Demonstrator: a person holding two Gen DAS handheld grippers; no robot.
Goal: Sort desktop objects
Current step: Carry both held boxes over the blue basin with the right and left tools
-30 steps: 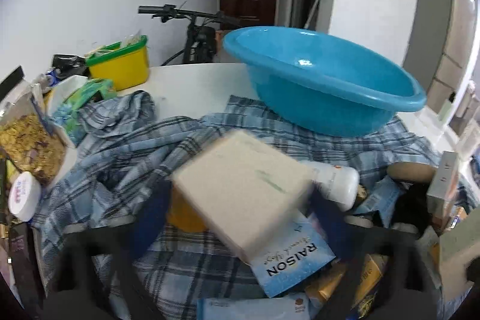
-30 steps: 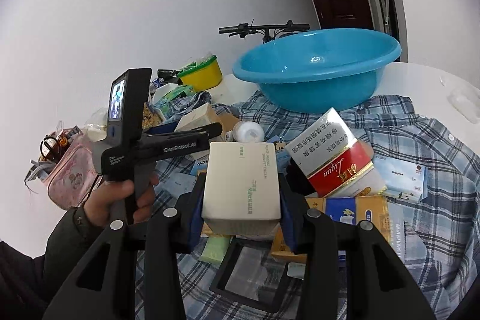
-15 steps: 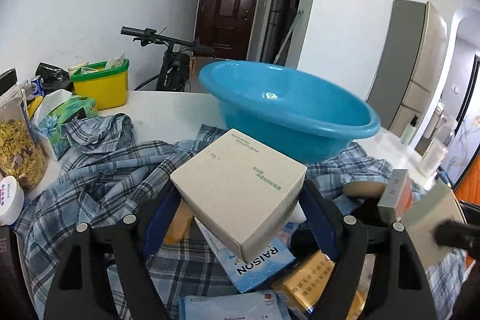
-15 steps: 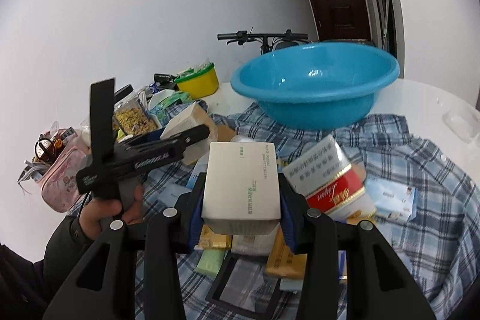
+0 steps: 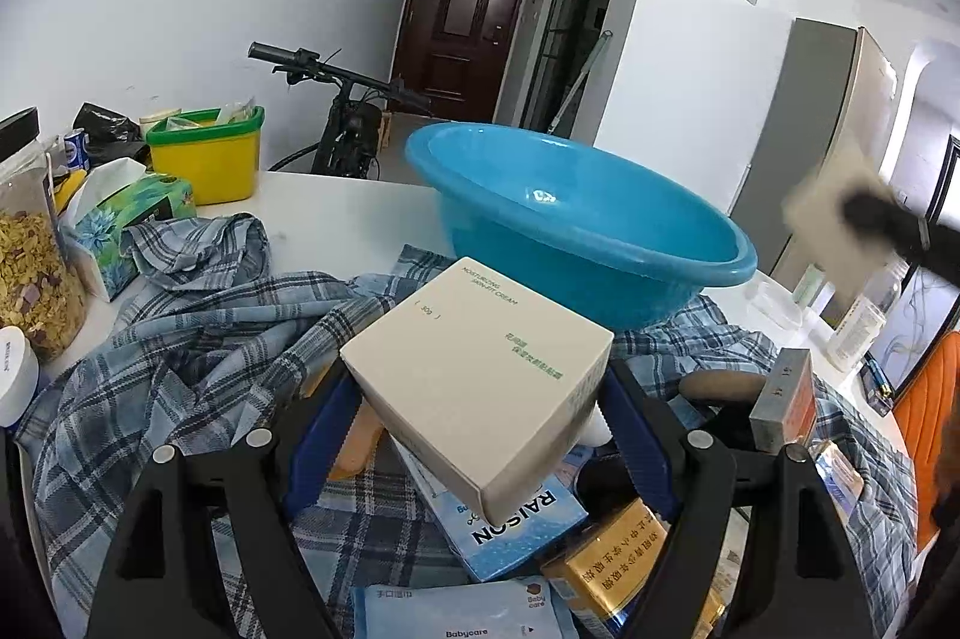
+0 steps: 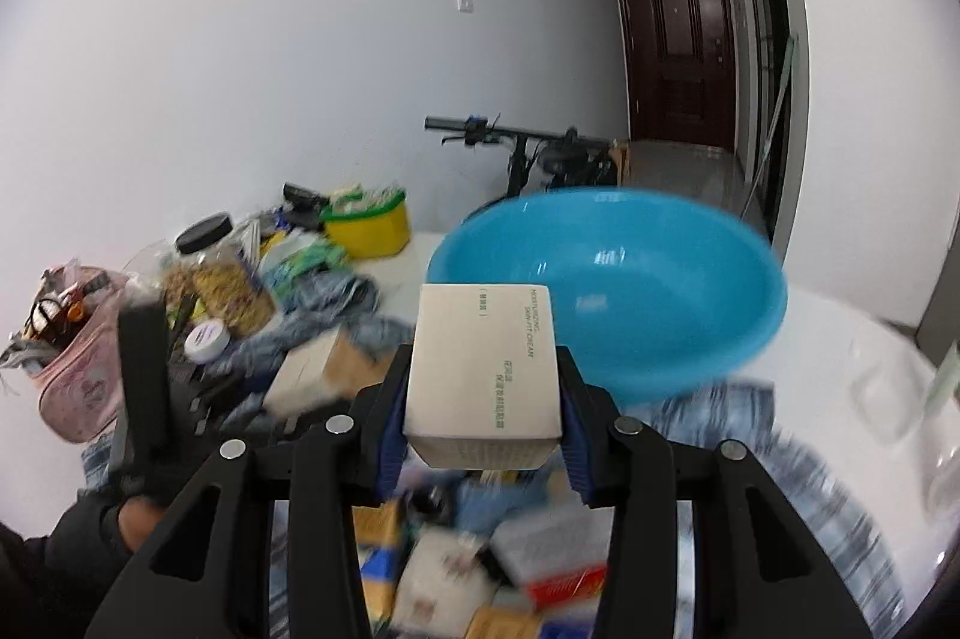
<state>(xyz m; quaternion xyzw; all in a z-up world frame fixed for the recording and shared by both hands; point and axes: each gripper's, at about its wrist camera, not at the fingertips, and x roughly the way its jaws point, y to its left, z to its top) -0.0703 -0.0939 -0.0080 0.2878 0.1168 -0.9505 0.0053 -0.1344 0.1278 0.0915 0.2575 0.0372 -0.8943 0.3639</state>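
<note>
The left tool (image 5: 480,435) is clamped on a cream rectangular cardboard box with green print (image 5: 480,375), its blue-padded jaws pressing the box's two sides and holding it tilted, one corner pointing down, above the clutter on the round white table (image 5: 336,219). The right tool (image 6: 483,435) grips a second cream cardboard box of the same kind (image 6: 486,363) by its narrower sides, jaws nearly together on it, the box held upright and raised clear of the pile; in the left wrist view this box shows only as a blurred pale shape at the right edge. Directly beyond both boxes stands a large round blue plastic basin (image 5: 576,225), empty, resting partly on a crumpled blue and white plaid cloth (image 5: 180,339) that covers the near half of the table. Beneath the left box lie a light blue flat packet printed RAISON (image 5: 516,519), a gold carton with red lettering (image 5: 612,561) and a pale blue wipes pack (image 5: 456,609), all on the cloth near the table's near edge. Toward the table's left edge sit a clear jar of cereal with a black lid (image 5: 30,267), a green patterned tissue box (image 5: 132,219) and a yellow plastic tub with a green rim (image 5: 207,153). The right wrist view is blurred across its lower part, where a person's dark-sleeved hand (image 6: 129,513) holds the left tool's handle.
</note>
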